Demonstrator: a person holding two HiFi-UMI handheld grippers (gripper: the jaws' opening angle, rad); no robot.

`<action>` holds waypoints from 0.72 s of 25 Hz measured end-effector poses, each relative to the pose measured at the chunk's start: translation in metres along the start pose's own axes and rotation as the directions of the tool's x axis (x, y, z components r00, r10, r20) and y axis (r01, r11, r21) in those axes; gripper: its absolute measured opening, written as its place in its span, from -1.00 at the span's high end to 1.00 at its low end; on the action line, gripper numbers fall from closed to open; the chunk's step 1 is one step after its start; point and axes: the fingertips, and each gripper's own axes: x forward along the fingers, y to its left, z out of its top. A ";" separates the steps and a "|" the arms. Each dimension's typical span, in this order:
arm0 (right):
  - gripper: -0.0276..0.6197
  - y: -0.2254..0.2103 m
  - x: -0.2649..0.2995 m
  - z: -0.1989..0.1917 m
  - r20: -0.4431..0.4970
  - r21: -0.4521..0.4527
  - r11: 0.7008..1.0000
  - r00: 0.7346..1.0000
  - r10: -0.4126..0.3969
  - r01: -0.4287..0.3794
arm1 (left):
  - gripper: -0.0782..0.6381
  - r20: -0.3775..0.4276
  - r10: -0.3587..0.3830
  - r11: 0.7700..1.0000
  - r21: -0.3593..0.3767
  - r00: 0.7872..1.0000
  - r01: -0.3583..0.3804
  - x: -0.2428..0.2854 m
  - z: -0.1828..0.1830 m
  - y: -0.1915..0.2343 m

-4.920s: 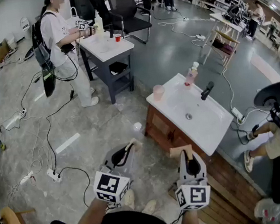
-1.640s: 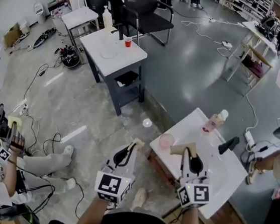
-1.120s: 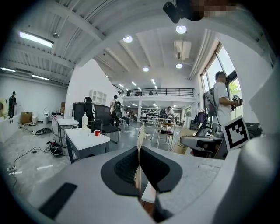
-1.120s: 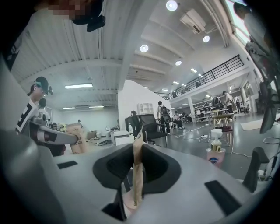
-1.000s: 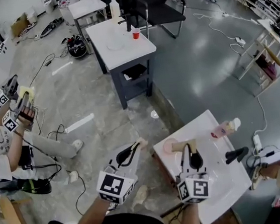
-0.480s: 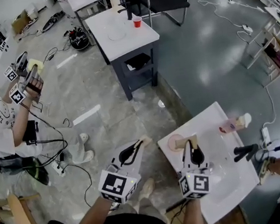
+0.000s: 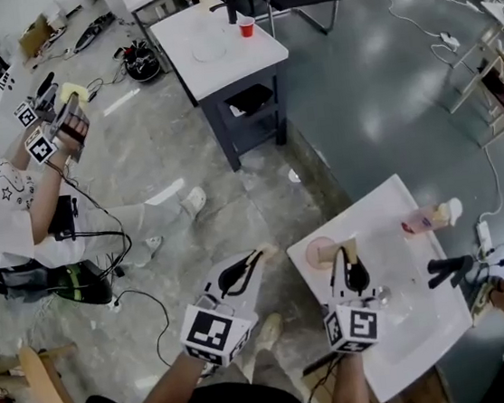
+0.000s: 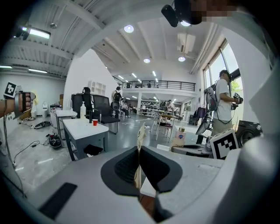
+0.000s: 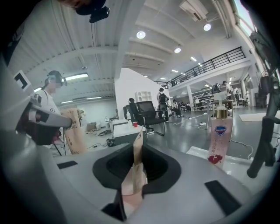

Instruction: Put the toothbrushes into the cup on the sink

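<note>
A pink cup (image 7: 318, 253) stands on the near left corner of the white sink top (image 7: 403, 314). My right gripper (image 7: 349, 248) hovers just right of the cup, over the sink top. In the right gripper view its tan pads (image 9: 139, 138) stand slightly apart with nothing held, and pink shows low in the gap. My left gripper (image 7: 263, 252) hangs left of the sink over the floor. Its pads (image 8: 141, 131) are pressed together and empty. No toothbrush shows in any view.
A pink soap bottle (image 7: 427, 218) and a black faucet (image 7: 447, 266) stand at the sink's far side. A grey table (image 7: 220, 49) with a red cup (image 7: 246, 28) stands beyond. A seated person (image 7: 17, 216) at the left holds grippers, and cables lie across the floor.
The sink and pink cup have come closer, now right under my right gripper. The head view swung left and brought the seated person into view. Neither gripper's jaws have changed.
</note>
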 end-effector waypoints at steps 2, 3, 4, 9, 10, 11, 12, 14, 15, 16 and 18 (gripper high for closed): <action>0.73 0.002 -0.001 0.000 0.001 -0.003 1.000 1.000 -0.001 0.001 | 0.76 -0.007 0.001 1.000 0.003 1.000 -0.001 -0.003 0.000 0.000; 0.73 0.002 -0.002 0.001 0.001 -0.004 1.000 1.000 -0.002 0.002 | 0.76 -0.012 0.001 1.000 0.001 1.000 -0.001 -0.005 0.000 0.000; 0.73 0.003 -0.003 0.001 0.001 -0.005 1.000 1.000 -0.002 0.002 | 0.76 -0.018 0.001 1.000 -0.006 1.000 -0.001 -0.007 -0.001 -0.001; 0.72 0.005 -0.003 0.002 0.000 -0.004 1.000 1.000 0.000 0.000 | 0.76 -0.010 0.004 1.000 -0.002 1.000 -0.004 -0.009 0.002 0.000; 0.71 0.007 -0.003 0.003 0.002 -0.002 1.000 1.000 0.007 -0.007 | 0.76 -0.012 0.004 1.000 -0.001 1.000 -0.004 -0.010 0.001 0.000; 0.63 0.009 -0.003 0.003 0.003 0.000 1.000 1.000 0.017 -0.017 | 0.76 -0.010 0.005 1.000 0.004 1.000 -0.005 -0.010 0.001 0.000; 0.47 0.011 -0.003 0.003 0.003 0.004 1.000 1.000 0.028 -0.028 | 0.76 -0.006 0.004 1.000 0.011 1.000 -0.004 -0.011 0.002 -0.001; 0.35 0.011 -0.003 0.002 0.000 0.006 0.999 0.999 0.039 -0.039 | 0.76 -0.002 0.004 1.000 0.017 1.000 -0.004 -0.011 0.002 -0.002; 0.34 0.011 -0.003 0.002 0.000 0.005 0.999 0.999 0.039 -0.039 | 0.76 -0.002 0.004 1.000 0.017 1.000 -0.004 -0.010 0.003 -0.003; 0.34 0.010 -0.003 0.002 -0.001 0.006 0.999 0.999 0.037 -0.037 | 0.76 -0.002 0.005 1.000 0.015 1.000 -0.005 -0.011 0.003 -0.003; 0.33 0.010 -0.004 0.004 0.000 0.008 0.999 0.999 0.034 -0.034 | 0.76 -0.006 0.005 1.000 0.005 1.000 -0.005 -0.012 0.005 -0.004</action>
